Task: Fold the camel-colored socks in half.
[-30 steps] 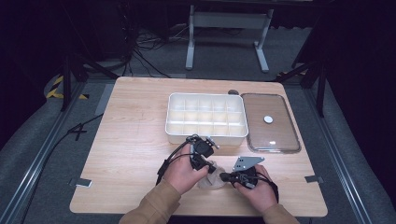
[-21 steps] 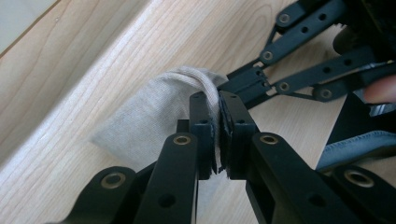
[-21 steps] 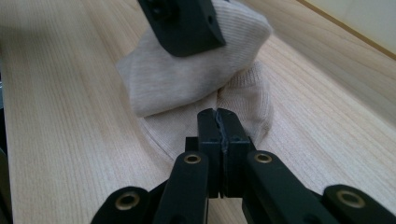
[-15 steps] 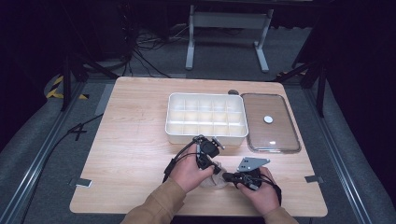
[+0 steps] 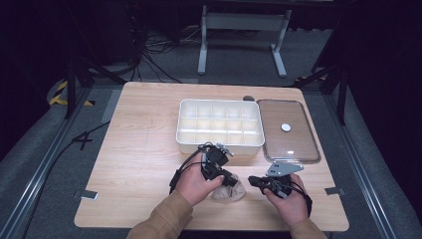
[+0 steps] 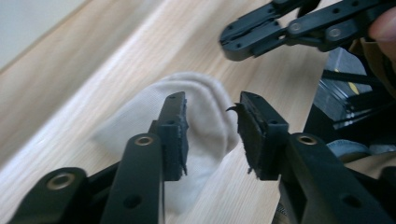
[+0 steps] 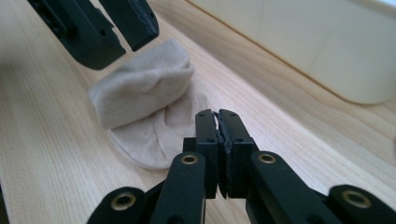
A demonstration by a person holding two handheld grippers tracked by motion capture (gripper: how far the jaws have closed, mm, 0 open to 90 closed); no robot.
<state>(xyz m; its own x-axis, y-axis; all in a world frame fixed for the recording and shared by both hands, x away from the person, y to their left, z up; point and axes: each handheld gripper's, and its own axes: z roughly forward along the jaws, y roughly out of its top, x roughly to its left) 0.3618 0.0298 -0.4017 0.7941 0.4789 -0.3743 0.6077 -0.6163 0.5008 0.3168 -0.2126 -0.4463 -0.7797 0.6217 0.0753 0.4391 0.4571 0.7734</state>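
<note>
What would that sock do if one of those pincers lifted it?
The sock would probably droop: it lies folded and slumped on the table, so it looks soft. Likely light, being thin knit cloth. It shouldn't roll or slip; pushed, it would probably bunch up.

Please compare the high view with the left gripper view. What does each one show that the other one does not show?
High view alone: the white compartment box, the clear lid lying beside it on the table, and both hands.

Left gripper view alone: the left claw close up, its jaws standing apart with the pale sock behind the gap.

Both: the sock on the wood, and the right claw just beyond it.
</note>
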